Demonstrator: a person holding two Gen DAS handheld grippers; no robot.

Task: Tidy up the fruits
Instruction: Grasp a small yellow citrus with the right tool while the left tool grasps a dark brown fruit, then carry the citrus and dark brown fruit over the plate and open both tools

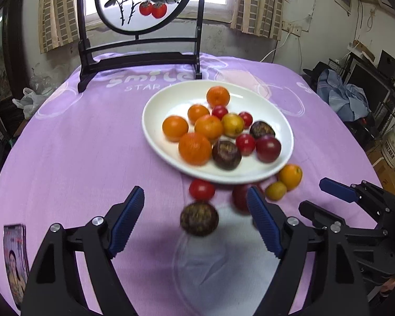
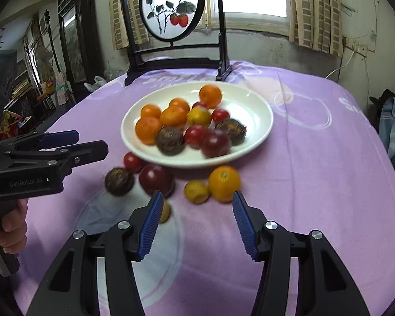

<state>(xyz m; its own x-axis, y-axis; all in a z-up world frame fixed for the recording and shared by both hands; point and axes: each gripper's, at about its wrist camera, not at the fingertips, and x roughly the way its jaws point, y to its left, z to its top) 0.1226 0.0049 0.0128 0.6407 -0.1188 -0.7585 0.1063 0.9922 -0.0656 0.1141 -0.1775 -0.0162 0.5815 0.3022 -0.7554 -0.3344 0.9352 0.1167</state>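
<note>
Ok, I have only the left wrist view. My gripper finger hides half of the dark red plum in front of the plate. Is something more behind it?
Observer: Yes. The dark red plum is whole, and nearer lies a small yellow fruit, partly behind a finger of the right gripper.
Operator: Is the right gripper holding anything? I see it only from the side.
Observer: No. It is open, with nothing between its pads.
Operator: How many fruits are off the plate?
Observer: Six on the purple cloth: those two, a cherry tomato, a rough brown fruit, a second yellow fruit and an orange.
</note>
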